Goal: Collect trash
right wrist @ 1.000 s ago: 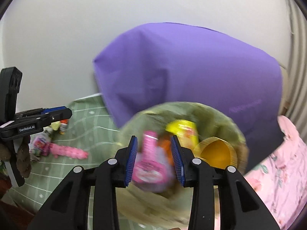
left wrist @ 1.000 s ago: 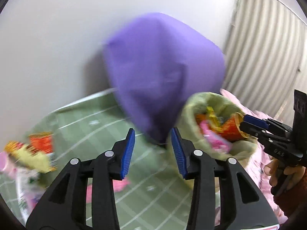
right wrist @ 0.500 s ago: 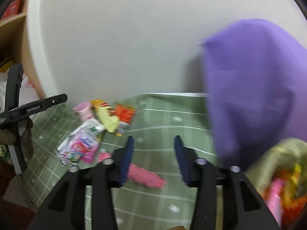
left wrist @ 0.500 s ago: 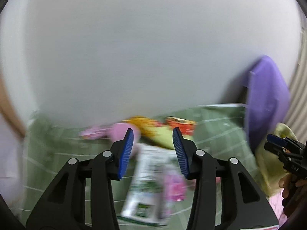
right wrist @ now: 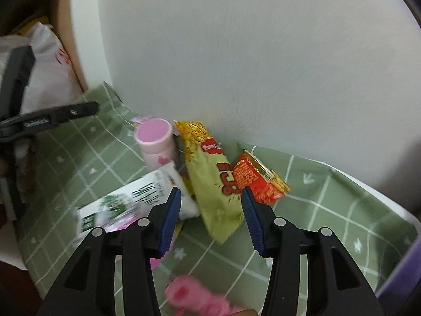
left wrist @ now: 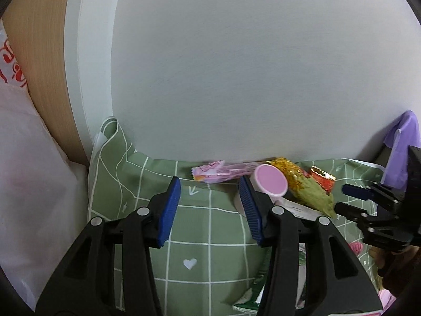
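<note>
Trash lies on a green checked cloth (left wrist: 197, 237) against the wall: a pink-capped bottle (left wrist: 268, 181) (right wrist: 154, 134), a green and yellow snack bag (left wrist: 307, 192) (right wrist: 210, 179), a red wrapper (left wrist: 322, 180) (right wrist: 252, 181), a pink wrapper (left wrist: 215, 173) and a white and green packet (right wrist: 136, 197). My left gripper (left wrist: 209, 181) is over bare cloth just left of the bottle, its jaws opening with nothing between them. My right gripper (right wrist: 210, 191) (left wrist: 342, 198) hovers open over the lower end of the snack bag, not touching it.
A white plastic bag (left wrist: 26, 171) and a wooden panel (left wrist: 39, 65) stand at the left. A purple bag (left wrist: 405, 142) shows at the far right. A blurred pink item (right wrist: 194, 297) lies on the cloth under my right gripper. The left gripper (right wrist: 92, 106) reaches in from the left.
Both views swung left, from the purple bag and the green trash sack to the pile at the wall. Both jaws stand wider. The pink packet seen between the right fingers is gone.
</note>
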A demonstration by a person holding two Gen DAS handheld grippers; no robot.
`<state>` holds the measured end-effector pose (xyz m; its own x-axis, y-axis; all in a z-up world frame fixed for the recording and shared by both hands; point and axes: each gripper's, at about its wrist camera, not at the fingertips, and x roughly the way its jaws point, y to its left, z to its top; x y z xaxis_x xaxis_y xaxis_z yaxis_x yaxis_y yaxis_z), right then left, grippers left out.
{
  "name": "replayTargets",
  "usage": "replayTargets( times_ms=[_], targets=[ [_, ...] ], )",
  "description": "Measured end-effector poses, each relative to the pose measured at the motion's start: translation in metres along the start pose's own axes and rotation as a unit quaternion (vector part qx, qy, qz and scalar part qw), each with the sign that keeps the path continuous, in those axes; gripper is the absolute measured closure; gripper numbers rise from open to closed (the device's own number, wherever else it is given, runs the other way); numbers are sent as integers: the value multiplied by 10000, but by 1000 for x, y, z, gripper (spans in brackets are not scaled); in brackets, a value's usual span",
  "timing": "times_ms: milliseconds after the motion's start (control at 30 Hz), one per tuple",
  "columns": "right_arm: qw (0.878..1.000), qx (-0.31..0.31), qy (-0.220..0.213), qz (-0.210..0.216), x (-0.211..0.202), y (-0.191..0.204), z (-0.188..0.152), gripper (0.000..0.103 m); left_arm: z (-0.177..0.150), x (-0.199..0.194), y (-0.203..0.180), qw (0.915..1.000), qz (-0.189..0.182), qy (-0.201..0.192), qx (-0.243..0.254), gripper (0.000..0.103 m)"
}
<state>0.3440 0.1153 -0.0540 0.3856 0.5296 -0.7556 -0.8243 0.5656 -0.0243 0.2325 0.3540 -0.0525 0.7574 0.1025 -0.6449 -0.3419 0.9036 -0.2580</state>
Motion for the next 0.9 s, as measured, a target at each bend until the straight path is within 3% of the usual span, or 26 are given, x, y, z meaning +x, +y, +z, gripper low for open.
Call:
replayTargets(
  times_ms=[267,300,500,567,733,900],
  targets=[
    [9990,60,439,116,45,-9,2,58,6,20,13,9998,37,117,-124,59],
    [9990,40,424,131,44,-8,2,66,6,21,13,9999,32,127,-111,59],
    [9992,126,366,83,21,-8,-8,74,7,28,12,9996,-116,217,-98,59],
    [9992,278,287,53,10,-13,-11,83,7,35,10,9995,-114,274,-47,58],
    [9970,770,23,-104,-24,-30,-26,83,15,59,-1,9990,-41,381,239,58],
    [9937,1079,-75,-296,-44,-37,-42,83,22,87,10,9974,-141,643,-287,58]
  ],
)
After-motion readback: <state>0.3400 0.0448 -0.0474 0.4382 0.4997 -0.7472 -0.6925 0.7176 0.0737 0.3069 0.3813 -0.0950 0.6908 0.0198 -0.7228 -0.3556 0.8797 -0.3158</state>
